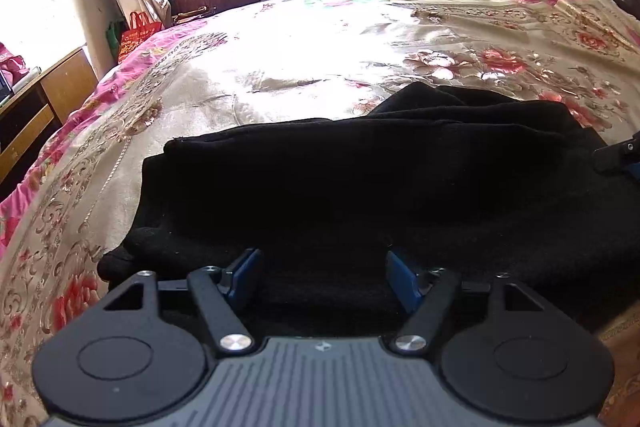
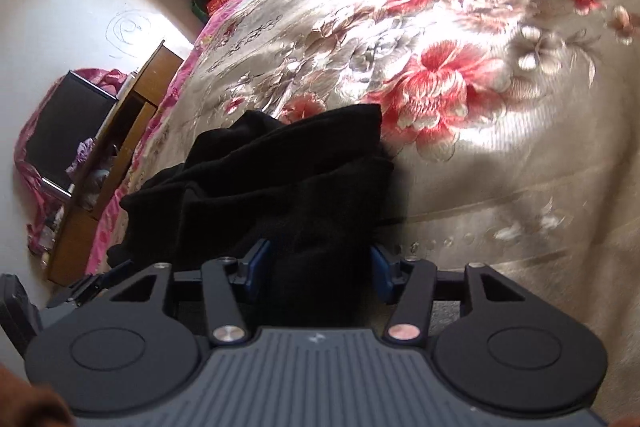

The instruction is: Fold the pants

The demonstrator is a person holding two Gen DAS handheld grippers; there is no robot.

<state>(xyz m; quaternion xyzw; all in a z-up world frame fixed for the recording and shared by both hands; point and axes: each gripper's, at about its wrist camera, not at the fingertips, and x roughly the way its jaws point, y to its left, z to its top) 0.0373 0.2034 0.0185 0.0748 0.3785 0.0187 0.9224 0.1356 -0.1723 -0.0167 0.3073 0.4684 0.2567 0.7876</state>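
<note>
1. The left gripper (image 1: 322,277) is standing with its jaws spread wide, its two blue pads (image 1: 244,277) well apart and closing on nothing. Black cloth is lying between and under them; whether the pads are touching it cannot be told.

2. The black pants (image 1: 360,187) are lying in folded layers on the floral bedspread (image 1: 280,67), filling the left wrist view from 9 o'clock across to 3 o'clock, with stacked edges showing at about 10 o'clock and a bunched ridge toward 1 o'clock.

3. At 3 o'clock in the left wrist view, the tip of the right gripper (image 1: 618,155) is showing at the far edge of the pants.

4. In the right wrist view, the right gripper (image 2: 318,273) is also standing parted, its blue pads (image 2: 258,271) set apart with a thick bunch of the pants (image 2: 280,179) sitting between them. The cloth is filling much of the gap, but the pads are not pressing together on it, and a firm hold cannot be confirmed.

5. From that gripper the pants are piling up toward 12 o'clock in loose folds, with the bedspread's (image 2: 480,167) red flower beside them at 1 o'clock.

6. At 9 o'clock in the right wrist view, a wooden dresser (image 2: 132,115) is standing beside the bed.
</note>
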